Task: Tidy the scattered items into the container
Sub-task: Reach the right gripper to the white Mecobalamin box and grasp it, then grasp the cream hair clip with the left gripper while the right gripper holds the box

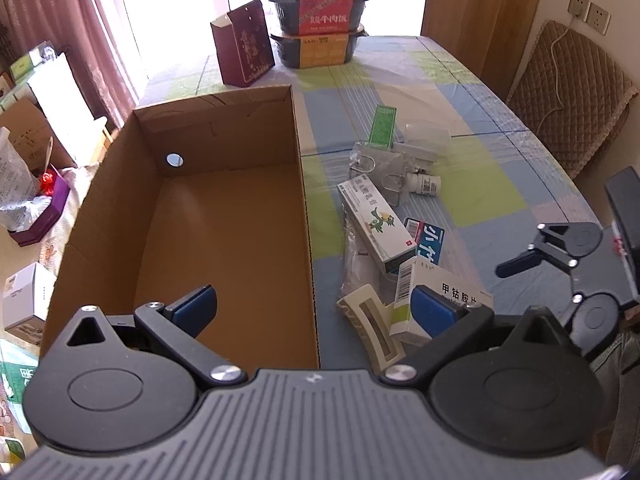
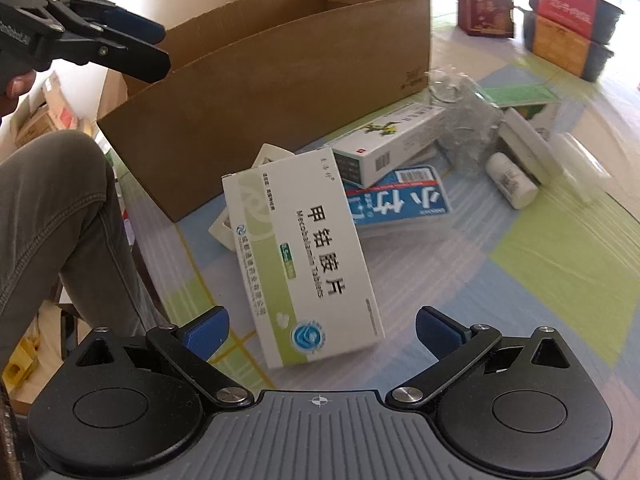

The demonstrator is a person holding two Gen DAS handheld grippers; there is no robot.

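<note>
Right hand-held gripper (image 2: 318, 326) spread wide over white tablet box (image 2: 302, 256) on tabletop (image 2: 560, 264); left hand-held gripper (image 1: 316, 306) likewise apart, empty, above open cardboard box (image 1: 224, 216) beside scattered items.

Open brown cardboard box (image 1: 224, 216), long and rectangular, interior bare, a small round hole in its far end wall, standing upright on the worktop. Just beside its right wall, a loose heap: white-and-green tablet box (image 2: 304, 256) lying flat nearest, partly over a cream hair clip (image 1: 370, 326) and a blue-and-white carton (image 2: 396, 200); a long white carton with a green lizard picture (image 1: 374, 220) resting on the blue one. Farther along, crumpled clear plastic packaging (image 2: 466, 132), a small white pill bottle (image 2: 512, 186) on its side, and a flat green box (image 1: 382, 126).
</note>
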